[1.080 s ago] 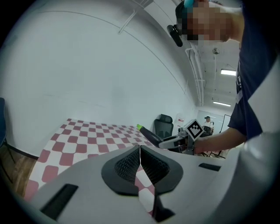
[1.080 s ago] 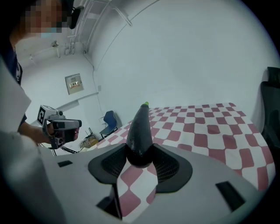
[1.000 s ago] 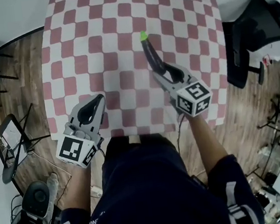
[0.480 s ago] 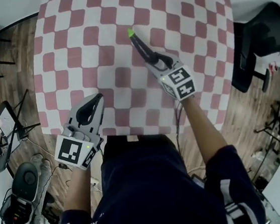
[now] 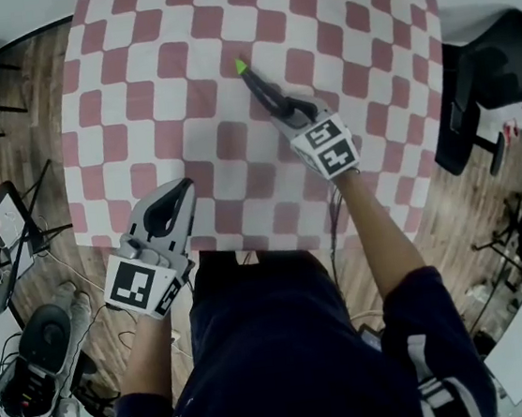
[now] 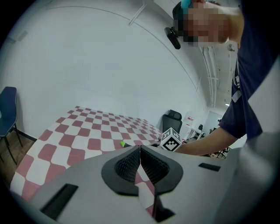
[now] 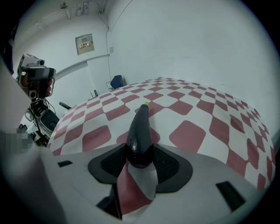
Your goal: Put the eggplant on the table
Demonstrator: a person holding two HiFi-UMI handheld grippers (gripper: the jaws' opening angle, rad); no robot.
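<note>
A dark purple eggplant (image 5: 260,89) with a bright green stem tip sticks out of my right gripper (image 5: 289,112) over the red-and-white checked table (image 5: 154,103). In the right gripper view the eggplant (image 7: 140,131) sits between the black pads, thick end gripped, tip pointing away and down toward the cloth. I cannot tell if the tip touches the cloth. My left gripper (image 5: 180,196) hangs at the table's near edge, jaws together with nothing between them; in its own view the left gripper (image 6: 140,154) shows pads that meet.
A black office chair (image 5: 486,81) stands right of the table. Camera gear and stands (image 5: 34,363) crowd the wooden floor at the left. The checked cloth spreads wide beyond the eggplant.
My right gripper has sunk toward the cloth with the eggplant and tipped more steeply down. The left gripper dropped slightly at the table's near edge.
</note>
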